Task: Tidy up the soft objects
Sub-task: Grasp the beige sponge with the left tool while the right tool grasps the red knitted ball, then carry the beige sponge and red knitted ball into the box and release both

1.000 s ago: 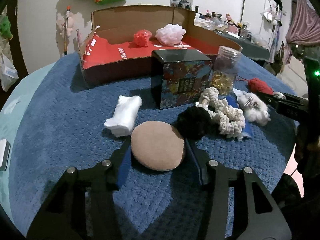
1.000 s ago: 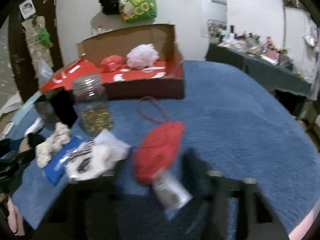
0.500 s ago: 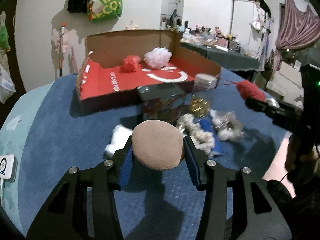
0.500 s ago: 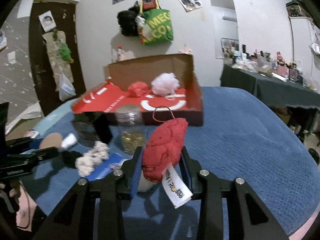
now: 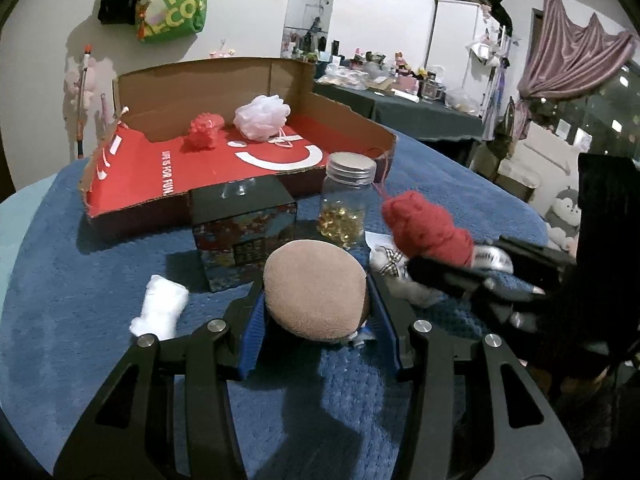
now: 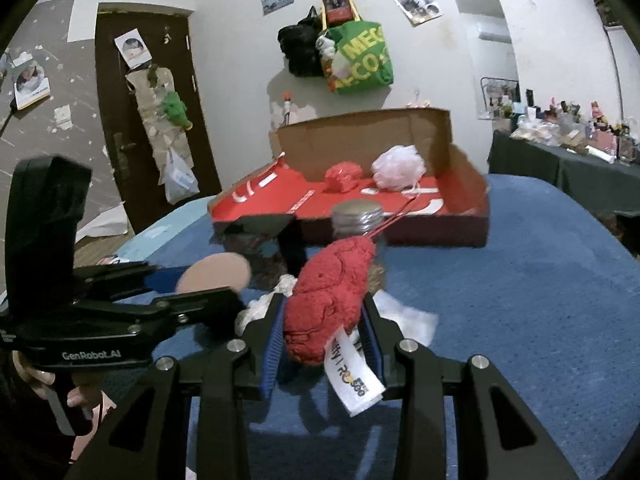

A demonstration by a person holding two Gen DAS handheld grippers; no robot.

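a round tan powder puff (image 5: 316,288) sits pinched between the blue pads of the left gripper (image 5: 318,318), held above the blue towel-covered table (image 5: 80,264). beside it, the right gripper (image 6: 322,336) has its jaws clamped on a red knitted plush (image 6: 332,288) with a white label (image 6: 352,376) hanging down. below lie a white cloth roll (image 5: 160,312) and a small fluffy toy (image 5: 392,268); a patterned dark box (image 5: 246,232) and a glass jar (image 5: 346,208) stand ahead. the red cardboard tray (image 5: 208,168) behind holds a red mesh ball (image 5: 202,132) and a white bath pouf (image 5: 262,116)
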